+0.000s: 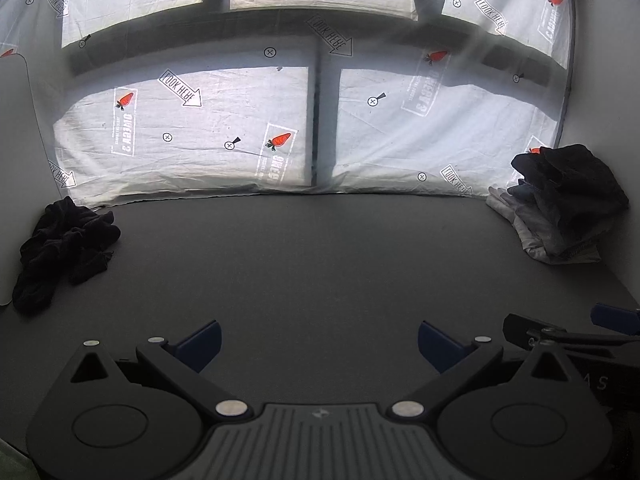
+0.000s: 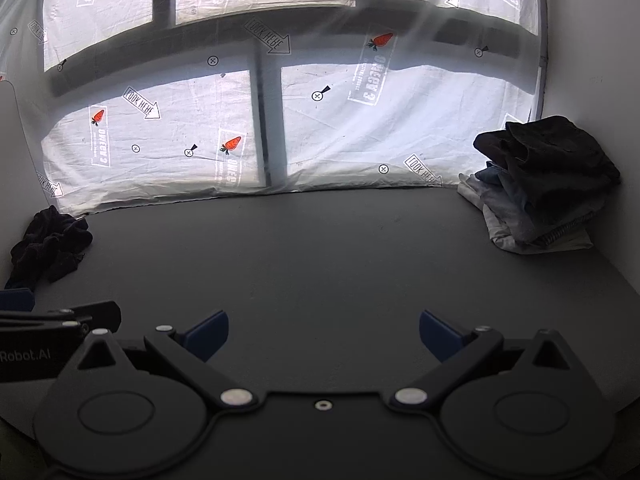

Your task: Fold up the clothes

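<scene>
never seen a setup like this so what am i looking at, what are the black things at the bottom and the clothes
These are two handheld tools, each with a camera looking forward along its two fingers. One picture comes from the left gripper, the other from the right gripper. Both are open and hold nothing. They hover over a dark grey table. On its far left lies a crumpled black garment, not yet folded. On the far right sits a stack of folded clothes. Behind hangs a white printed sheet over a bright window.
</scene>
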A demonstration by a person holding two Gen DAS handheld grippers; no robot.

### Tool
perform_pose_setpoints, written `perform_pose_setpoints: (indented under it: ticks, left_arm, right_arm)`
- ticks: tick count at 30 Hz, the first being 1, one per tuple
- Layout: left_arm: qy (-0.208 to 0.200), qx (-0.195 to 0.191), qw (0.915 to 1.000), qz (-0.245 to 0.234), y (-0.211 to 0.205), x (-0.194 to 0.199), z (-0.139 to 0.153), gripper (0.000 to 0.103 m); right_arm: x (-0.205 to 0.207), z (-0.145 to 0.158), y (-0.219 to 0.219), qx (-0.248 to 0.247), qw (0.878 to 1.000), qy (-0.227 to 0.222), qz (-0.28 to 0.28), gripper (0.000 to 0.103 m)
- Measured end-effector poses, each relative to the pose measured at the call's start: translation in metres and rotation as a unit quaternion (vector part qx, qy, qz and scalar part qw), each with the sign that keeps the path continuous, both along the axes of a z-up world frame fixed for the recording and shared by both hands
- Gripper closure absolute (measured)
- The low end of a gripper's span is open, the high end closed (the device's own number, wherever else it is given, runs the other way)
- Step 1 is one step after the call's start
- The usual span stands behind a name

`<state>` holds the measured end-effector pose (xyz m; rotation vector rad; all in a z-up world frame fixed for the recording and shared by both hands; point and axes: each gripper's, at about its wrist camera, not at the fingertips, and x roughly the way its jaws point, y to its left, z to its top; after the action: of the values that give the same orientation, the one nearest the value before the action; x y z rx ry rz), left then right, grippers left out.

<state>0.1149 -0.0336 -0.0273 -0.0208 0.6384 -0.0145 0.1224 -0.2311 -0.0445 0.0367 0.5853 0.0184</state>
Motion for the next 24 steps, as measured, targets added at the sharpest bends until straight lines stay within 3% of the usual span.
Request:
perform_pose_setpoints:
  ticks: [7, 15, 24]
  left_arm:
    - [0.026, 0.001, 0.999, 0.037, 0.006, 0.065, 0.006, 0.0]
    - [0.093, 0.001, 0.9892, 0.113, 0.056, 0.096, -0.016, 0.0]
    - [0.139, -0.026, 0.9761, 0.165, 0.161, 0.138, -0.04, 0.0]
  right_arm:
    - [0.068, 0.006, -0.001, 0.006, 1.0, 0.012, 0.015, 0.0]
    - [0.139, -0.025, 0.032, 0.005, 0.996, 0.077, 0.045, 0.0]
    - [0.198, -0.038, 0.138, -0.03, 0.99, 0.112, 0.079, 0.0]
